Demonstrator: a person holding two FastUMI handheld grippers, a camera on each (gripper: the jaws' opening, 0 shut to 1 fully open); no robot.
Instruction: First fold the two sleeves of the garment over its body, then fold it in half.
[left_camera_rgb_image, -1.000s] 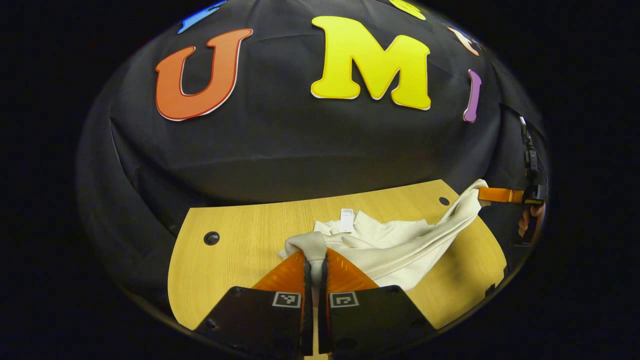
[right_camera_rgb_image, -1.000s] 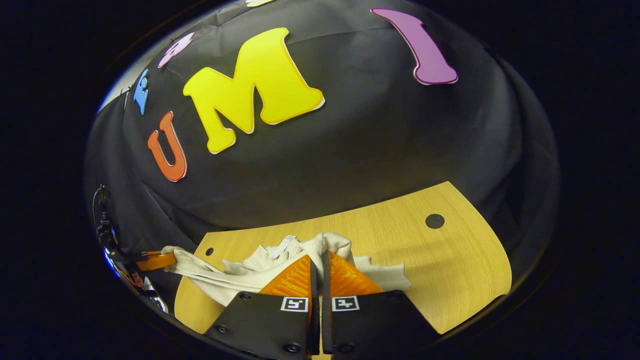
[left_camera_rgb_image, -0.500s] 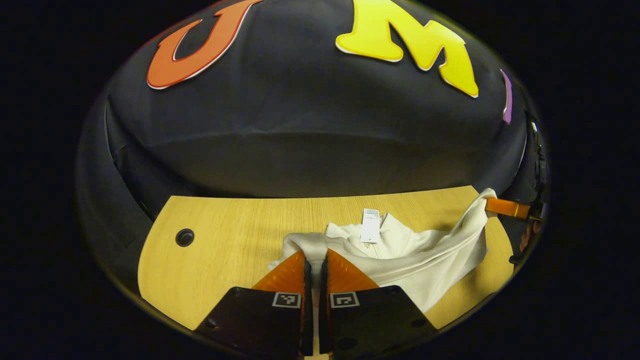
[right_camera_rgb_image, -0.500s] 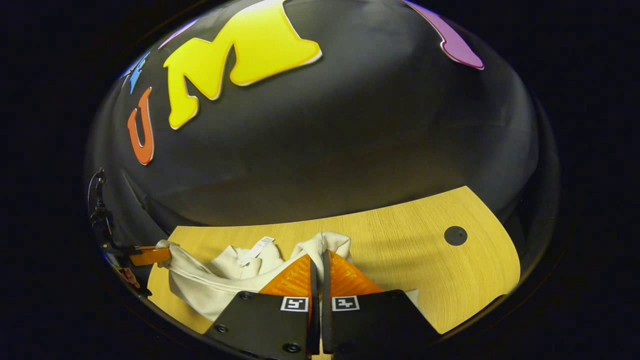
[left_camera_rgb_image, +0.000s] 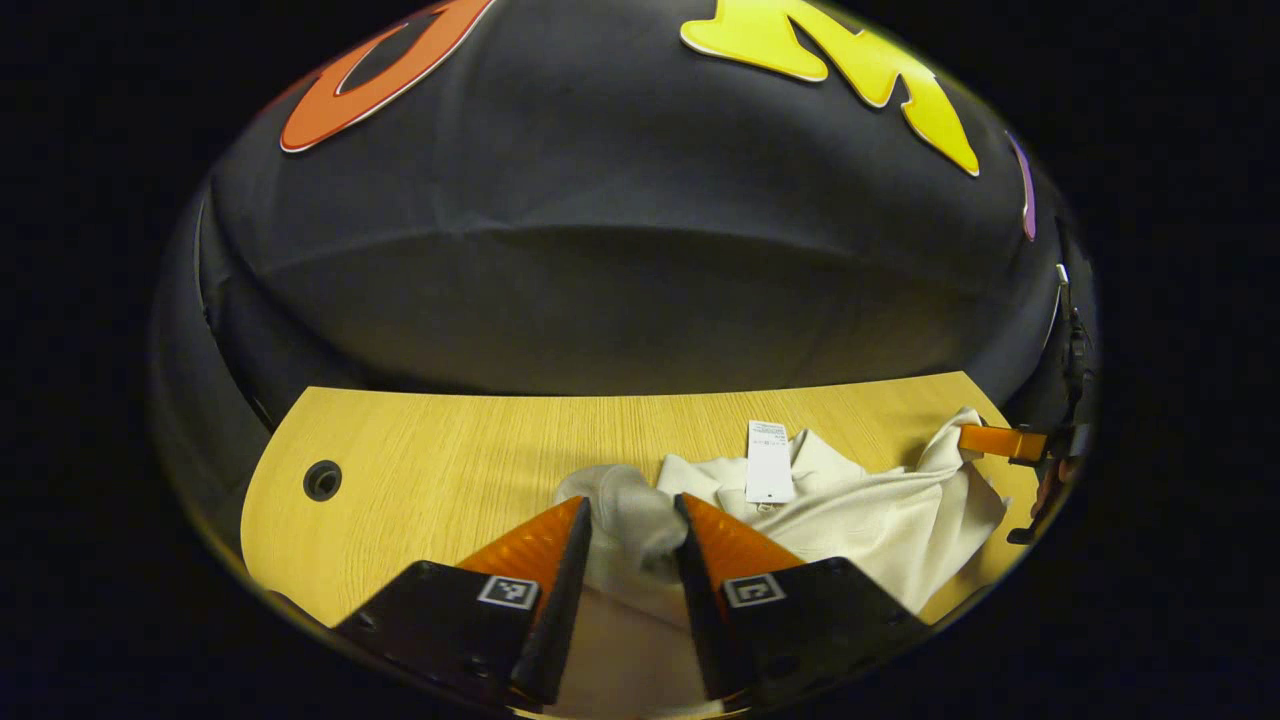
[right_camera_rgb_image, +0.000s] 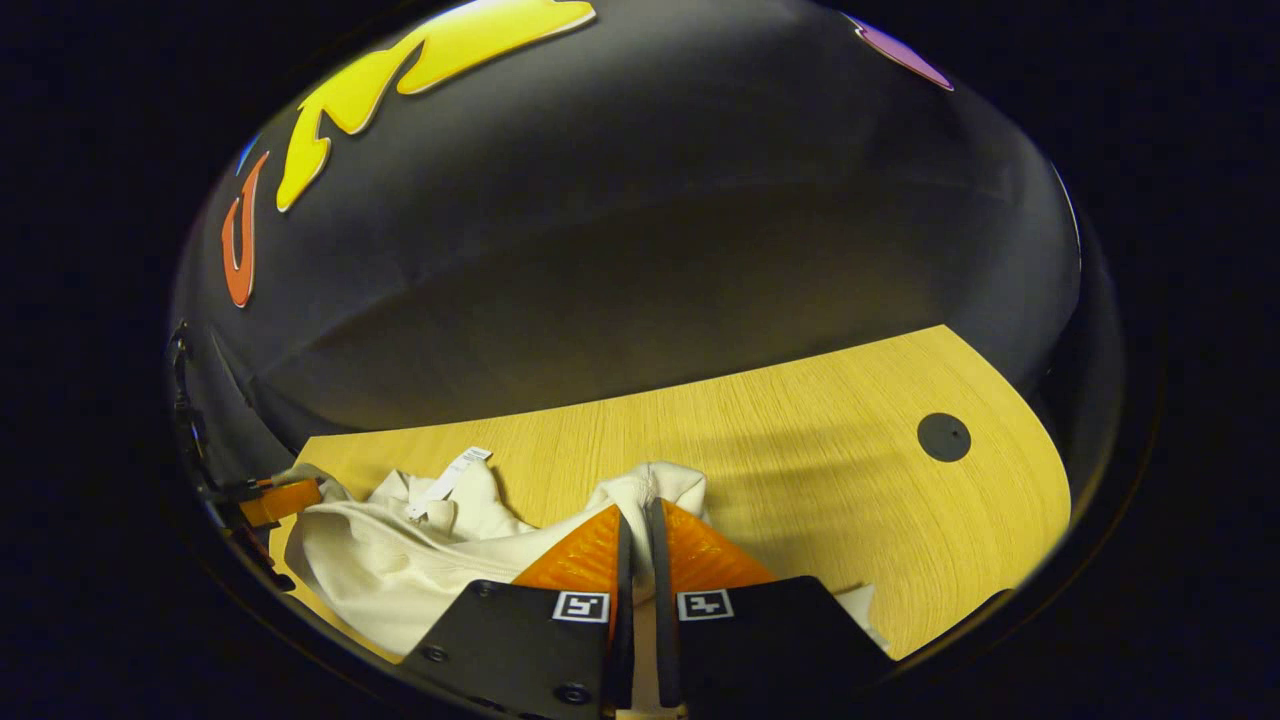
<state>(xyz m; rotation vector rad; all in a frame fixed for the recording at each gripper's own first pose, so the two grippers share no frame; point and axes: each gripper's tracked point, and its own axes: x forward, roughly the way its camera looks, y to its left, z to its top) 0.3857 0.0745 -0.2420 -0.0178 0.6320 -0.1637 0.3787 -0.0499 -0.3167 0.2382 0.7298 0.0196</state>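
Wooden table (left_camera_rgb_image: 420, 450), cream garment (left_camera_rgb_image: 860, 520), left claw (left_camera_rgb_image: 632, 520) parted, right claw (right_camera_rgb_image: 637, 530) pinching it

One garment (left_camera_rgb_image: 860, 520), cream, bunched on the table (left_camera_rgb_image: 450, 450); same one in the right gripper view (right_camera_rgb_image: 400, 560). One white tag (left_camera_rgb_image: 769, 474) on it (right_camera_rgb_image: 441, 482). One wooden table (right_camera_rgb_image: 800, 420). Two round dark holes in the tabletop: one in the left gripper view (left_camera_rgb_image: 322, 481), one in the right gripper view (right_camera_rgb_image: 944, 437). Two grippers: left gripper (left_camera_rgb_image: 630, 510), right gripper (right_camera_rgb_image: 636, 515). Two orange fingers on each, so four fingers in all. Two square markers per gripper, four total.
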